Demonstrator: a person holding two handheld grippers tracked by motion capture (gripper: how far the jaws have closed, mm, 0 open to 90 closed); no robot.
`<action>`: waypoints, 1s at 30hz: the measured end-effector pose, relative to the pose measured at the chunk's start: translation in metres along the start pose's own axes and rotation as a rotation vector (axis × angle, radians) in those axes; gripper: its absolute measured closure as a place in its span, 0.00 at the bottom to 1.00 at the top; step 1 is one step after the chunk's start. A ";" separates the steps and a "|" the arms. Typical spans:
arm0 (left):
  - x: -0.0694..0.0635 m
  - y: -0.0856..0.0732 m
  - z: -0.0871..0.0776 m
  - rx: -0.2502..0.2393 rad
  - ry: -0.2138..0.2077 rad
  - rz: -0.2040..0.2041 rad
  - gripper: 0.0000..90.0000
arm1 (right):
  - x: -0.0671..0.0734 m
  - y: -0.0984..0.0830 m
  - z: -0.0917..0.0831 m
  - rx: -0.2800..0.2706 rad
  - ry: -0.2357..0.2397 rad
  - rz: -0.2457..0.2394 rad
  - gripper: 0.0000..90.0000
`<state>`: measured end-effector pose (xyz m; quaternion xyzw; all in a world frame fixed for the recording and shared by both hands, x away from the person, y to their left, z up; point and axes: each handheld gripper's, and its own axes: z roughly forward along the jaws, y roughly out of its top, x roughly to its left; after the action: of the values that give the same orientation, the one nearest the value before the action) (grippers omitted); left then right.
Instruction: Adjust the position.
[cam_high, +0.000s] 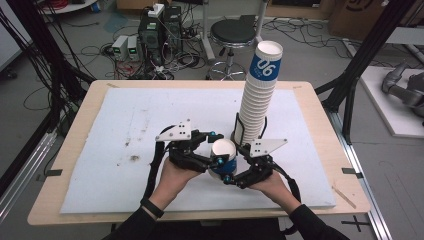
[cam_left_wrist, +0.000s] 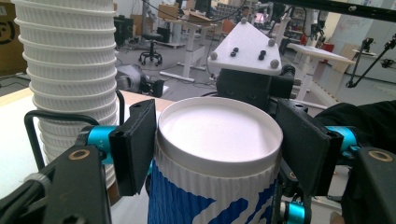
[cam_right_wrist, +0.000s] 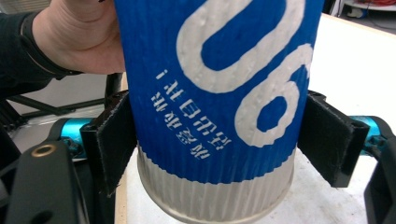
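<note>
Ribbed paper cup (cam_high: 222, 157), blue with white lettering and a smooth white rim, sits lower centre of the high view on the pale foam-covered worktop (cam_high: 125, 130), clamped near its rim by the left tool (cam_high: 216, 149). Right tool (cam_high: 231, 167) brackets the lower body, left pad touching, right pad just apart. Tall ribbed white cup stack (cam_high: 257, 100) stands behind; the cup's base is cut off in the gripper views.

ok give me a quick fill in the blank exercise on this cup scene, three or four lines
1. The single paper cup between the two tools is blue and ____.
2. The tall stack of cups stands ____ on the table.
3. The left tool is shut on the cup near its ____.
4. The top cup of the stack shows the number ____.

Missing words: white; upright; rim; 06
</note>
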<state>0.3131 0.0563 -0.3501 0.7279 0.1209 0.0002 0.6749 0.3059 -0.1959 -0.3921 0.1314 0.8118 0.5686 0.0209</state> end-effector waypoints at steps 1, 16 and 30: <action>0.000 0.000 0.001 -0.002 0.001 0.000 0.35 | 0.001 0.000 0.000 0.000 0.001 0.000 0.22; 0.000 0.005 0.003 0.077 -0.013 -0.011 0.23 | 0.001 0.001 -0.002 0.036 -0.019 -0.044 0.26; 0.000 0.013 0.008 0.335 0.000 0.013 0.21 | 0.001 0.001 0.002 0.133 -0.002 -0.059 0.26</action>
<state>0.3168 0.0478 -0.3384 0.8310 0.1146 -0.0155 0.5441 0.3051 -0.1937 -0.3918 0.1093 0.8511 0.5126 0.0296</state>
